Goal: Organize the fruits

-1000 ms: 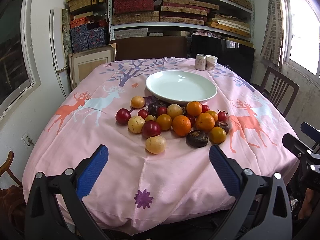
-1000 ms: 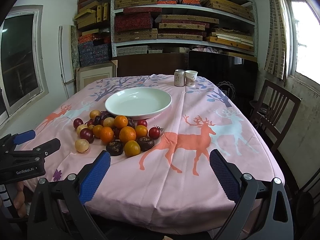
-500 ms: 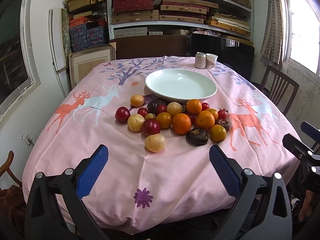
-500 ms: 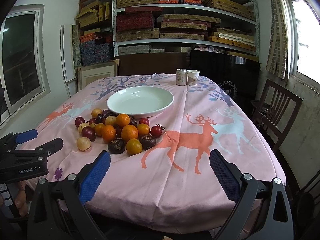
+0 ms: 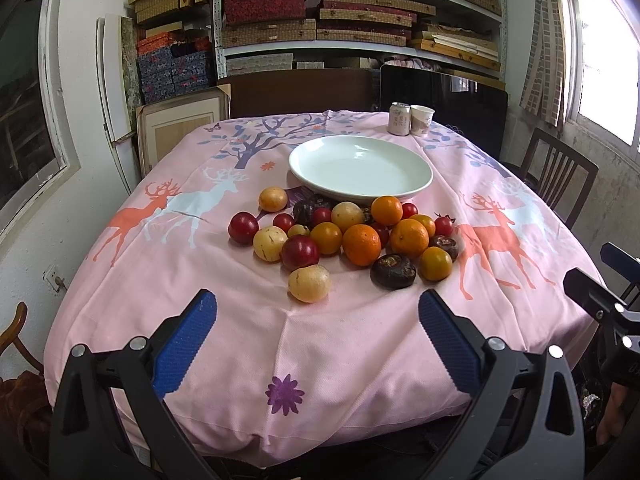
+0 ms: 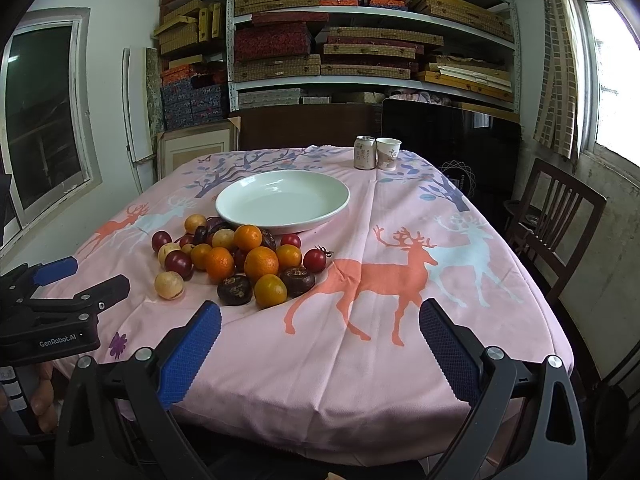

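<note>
Hovering at the near table edge, left gripper (image 5: 318, 312) and right gripper (image 6: 320, 320) both gape wide, holding nothing. Fruit pile (image 5: 344, 236) sits just before white plate (image 5: 360, 168); can (image 5: 399, 119) and cup (image 5: 421, 120) behind plate.

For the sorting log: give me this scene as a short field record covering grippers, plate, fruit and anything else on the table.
left gripper: open, holds nothing
right gripper: open, holds nothing
white plate: no fruit in it
fruit pile: on the pink tablecloth, in front of the plate
nearest fruit: pale yellow fruit
far edge: can beside paper cup
</note>
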